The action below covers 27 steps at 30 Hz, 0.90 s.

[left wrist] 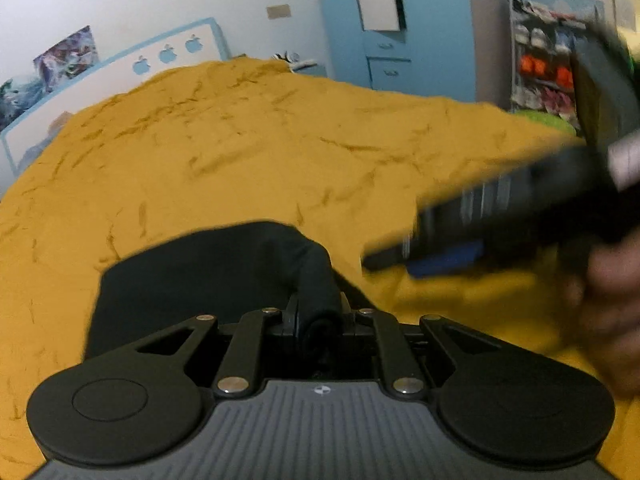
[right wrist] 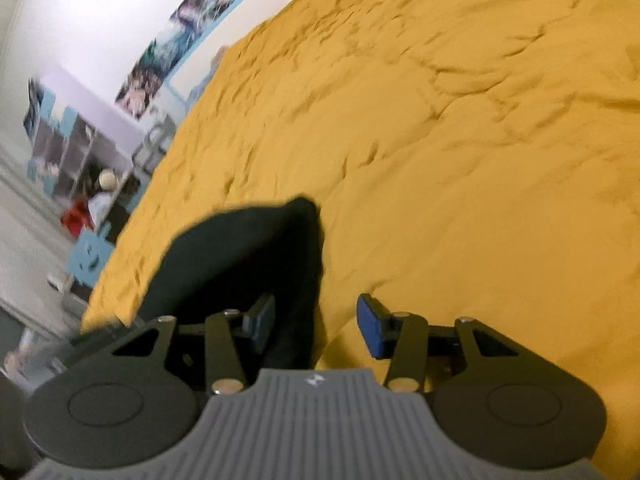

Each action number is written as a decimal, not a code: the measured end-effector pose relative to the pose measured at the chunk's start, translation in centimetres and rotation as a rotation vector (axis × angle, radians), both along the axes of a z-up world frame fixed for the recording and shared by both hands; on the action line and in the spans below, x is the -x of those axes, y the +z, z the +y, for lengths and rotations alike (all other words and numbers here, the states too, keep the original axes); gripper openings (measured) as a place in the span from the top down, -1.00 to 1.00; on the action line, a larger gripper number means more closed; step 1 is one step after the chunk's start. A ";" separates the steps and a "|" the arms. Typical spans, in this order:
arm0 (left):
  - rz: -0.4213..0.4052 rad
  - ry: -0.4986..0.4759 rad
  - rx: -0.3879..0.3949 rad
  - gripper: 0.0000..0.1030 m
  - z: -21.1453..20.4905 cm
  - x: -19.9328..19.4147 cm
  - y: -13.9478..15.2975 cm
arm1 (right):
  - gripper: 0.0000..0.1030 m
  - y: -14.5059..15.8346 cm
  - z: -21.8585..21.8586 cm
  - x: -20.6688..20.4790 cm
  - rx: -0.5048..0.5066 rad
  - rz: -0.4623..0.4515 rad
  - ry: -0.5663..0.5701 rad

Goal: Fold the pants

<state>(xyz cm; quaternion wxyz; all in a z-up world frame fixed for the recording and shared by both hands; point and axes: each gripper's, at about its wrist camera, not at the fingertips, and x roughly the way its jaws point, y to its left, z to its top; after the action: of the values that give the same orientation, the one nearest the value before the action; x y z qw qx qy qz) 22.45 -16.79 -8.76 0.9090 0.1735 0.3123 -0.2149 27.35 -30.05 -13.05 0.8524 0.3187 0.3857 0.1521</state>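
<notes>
The black pants (left wrist: 192, 276) lie on the yellow bedspread (left wrist: 280, 152). In the left wrist view my left gripper (left wrist: 318, 318) is shut on a rolled bunch of that black cloth, which rises from the flat part into the jaws. My right gripper (left wrist: 436, 258) comes in blurred from the right, just above the bed and beside the pants, with a hand (left wrist: 612, 304) behind it. In the right wrist view my right gripper (right wrist: 316, 326) stands open. A fold of the pants (right wrist: 240, 256) runs between its blue pads (right wrist: 372, 332), lying against the left one and clear of the right one.
The yellow bedspread (right wrist: 460, 140) fills most of both views. A white and blue headboard (left wrist: 120, 68) and posters are on the far wall. A blue dresser (left wrist: 388, 60) and an open shelf of clothes (left wrist: 544, 68) stand beyond the bed. Shelves and toys (right wrist: 80, 184) are on the left.
</notes>
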 end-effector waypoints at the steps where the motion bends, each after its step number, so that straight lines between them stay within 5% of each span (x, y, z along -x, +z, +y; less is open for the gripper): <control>1: -0.002 -0.004 0.000 0.70 0.0 0.1 -0.3 | 0.13 0.1 -0.5 -0.1 -0.037 -0.004 -0.011; 7: -0.016 0.018 0.050 0.69 1.1 0.5 -0.9 | 0.07 0.4 0.2 -2.0 -0.222 -0.021 0.056; 11: -0.033 0.015 0.048 0.69 1.5 1.1 -0.7 | 0.05 -0.6 2.9 -3.6 -0.261 0.014 0.115; 14: -0.041 0.010 0.022 0.63 1.8 1.4 -0.8 | 0.84 -1.4 4.1 -4.6 -0.231 0.027 0.111; 19: -0.007 0.003 0.108 0.41 4.1 2.4 1.8 | 0.89 0.0 5.3 -4.7 -0.136 -0.059 0.163; 22: -0.030 0.011 0.218 0.05 7.1 3.7 4.5 | 0.89 1.8 6.2 -4.6 -0.043 -0.160 0.200; 27: -0.103 0.193 0.244 -0.06 12.8 3.5 5.8 | 0.90 3.9 6.1 -5.1 0.060 -0.241 0.214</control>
<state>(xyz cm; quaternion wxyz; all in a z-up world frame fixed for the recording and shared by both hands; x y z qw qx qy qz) 18.92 -4.00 -2.92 0.9544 0.0420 0.2523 -0.1538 32.44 -23.90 -9.18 0.8805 0.2298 0.3167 0.2677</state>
